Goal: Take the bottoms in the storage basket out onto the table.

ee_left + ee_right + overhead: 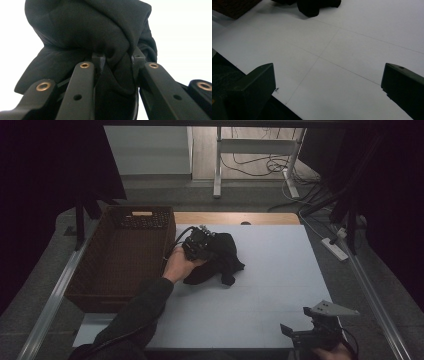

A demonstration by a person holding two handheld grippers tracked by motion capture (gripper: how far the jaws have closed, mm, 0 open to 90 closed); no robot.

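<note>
Beside the woven basket (121,255), the left gripper (117,60) pinches soft, crumpled black cloth (95,32).

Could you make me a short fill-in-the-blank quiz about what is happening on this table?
1. The left tool is shut on a crumpled ____ cloth garment.
2. The brown woven wicker basket stands at the table's ____ side in the high view.
3. The right tool hovers with its jaws ____ over the pale table top.
4. Between the right tool's jaws there is ____.

Missing words: black; left; open; nothing
</note>
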